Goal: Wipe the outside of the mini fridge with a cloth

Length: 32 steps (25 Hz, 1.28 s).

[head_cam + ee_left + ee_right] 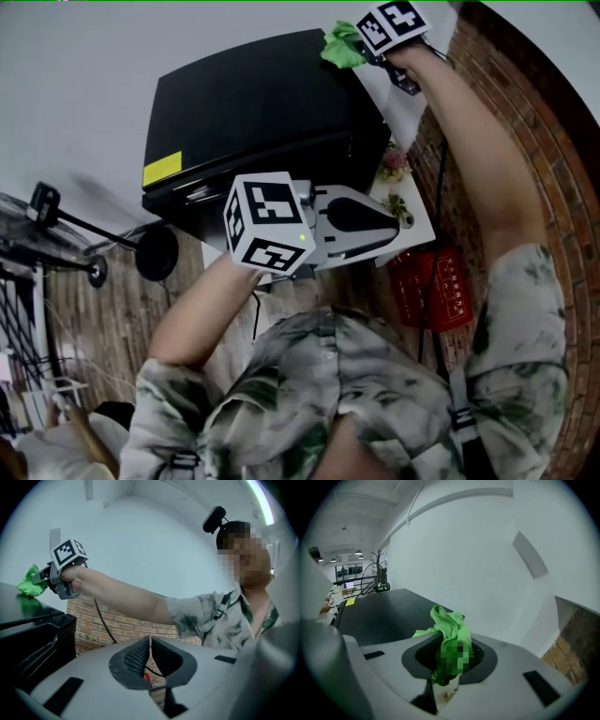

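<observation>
The black mini fridge [253, 103] stands against a white wall, a yellow sticker [161, 169] on its front left corner. A green cloth [341, 45] lies bunched at the far right corner of the fridge top, with my right gripper [364, 52] shut on it. In the right gripper view the cloth [449, 623] fills the jaws of that gripper [452, 645], just above the fridge top [384, 613]. My left gripper [397, 223] hangs off the fridge's front right corner, shut and empty [150, 641]. Its view shows the cloth [30, 583] far left.
A white shelf [418, 217] with small flowers [394, 165] stands to the right of the fridge, and a red box [437, 287] sits on the floor beside it. The brick wall [525, 103] runs along the right. A black stand with a round base [156, 251] is at the left.
</observation>
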Each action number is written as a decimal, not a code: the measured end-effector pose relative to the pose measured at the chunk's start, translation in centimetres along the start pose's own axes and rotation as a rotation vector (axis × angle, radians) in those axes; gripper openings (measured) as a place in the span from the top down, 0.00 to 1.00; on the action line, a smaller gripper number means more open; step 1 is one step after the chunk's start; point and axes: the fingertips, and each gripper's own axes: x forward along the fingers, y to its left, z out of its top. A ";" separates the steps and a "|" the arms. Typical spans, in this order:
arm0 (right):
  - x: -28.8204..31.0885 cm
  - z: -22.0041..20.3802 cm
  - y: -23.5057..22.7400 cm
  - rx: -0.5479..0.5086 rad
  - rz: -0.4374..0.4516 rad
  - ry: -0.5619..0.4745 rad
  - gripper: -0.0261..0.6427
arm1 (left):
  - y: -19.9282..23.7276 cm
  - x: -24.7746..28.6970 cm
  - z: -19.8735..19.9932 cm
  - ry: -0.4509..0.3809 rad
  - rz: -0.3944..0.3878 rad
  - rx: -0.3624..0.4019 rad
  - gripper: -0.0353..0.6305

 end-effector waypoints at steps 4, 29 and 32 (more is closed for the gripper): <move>-1.8 0.5 -1.0 0.004 0.003 -0.087 0.82 | 0.4 1.1 0.3 -0.009 0.028 0.005 0.90; 1.7 -5.1 -2.9 -0.001 0.132 -0.303 0.82 | 5.5 10.0 -1.3 -0.013 0.221 -0.028 0.90; 2.7 -5.7 -2.6 0.005 0.148 -0.308 0.82 | 6.1 10.8 -1.6 -0.016 0.222 -0.035 0.90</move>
